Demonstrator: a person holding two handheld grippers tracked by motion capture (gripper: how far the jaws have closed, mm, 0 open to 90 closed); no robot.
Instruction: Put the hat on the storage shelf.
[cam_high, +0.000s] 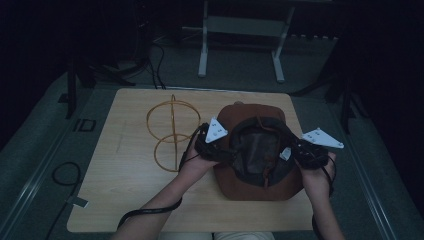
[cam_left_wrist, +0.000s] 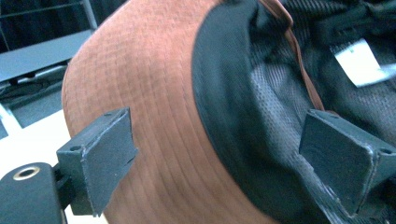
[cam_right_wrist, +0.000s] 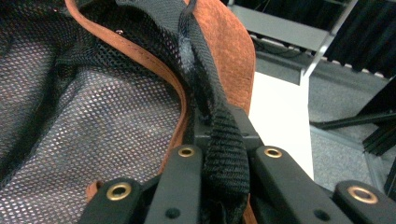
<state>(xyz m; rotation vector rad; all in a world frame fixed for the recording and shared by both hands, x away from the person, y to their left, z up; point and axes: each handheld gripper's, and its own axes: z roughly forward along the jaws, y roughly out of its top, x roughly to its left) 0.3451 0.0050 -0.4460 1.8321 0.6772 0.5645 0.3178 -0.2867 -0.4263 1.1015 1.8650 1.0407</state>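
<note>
Brown suede, soft and light, the upturned hat (cam_high: 257, 155) lay at centre frame on the table (cam_high: 125, 170), its black mesh rim pinched by the closed right hand-held gripper (cam_high: 295, 152), the likeliest hold, while the left hand-held gripper (cam_high: 222, 150) gaped around the opposite rim without pressing.

text: none legible | hat (cam_left_wrist: 154, 116) tag (cam_left_wrist: 357, 63): blank, blurred

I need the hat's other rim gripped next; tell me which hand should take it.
Left, probably. The left gripper stands open with its jaws astride the hat's brown rim, nothing pinched. The right gripper is shut on the black inner band and should keep holding.
</note>
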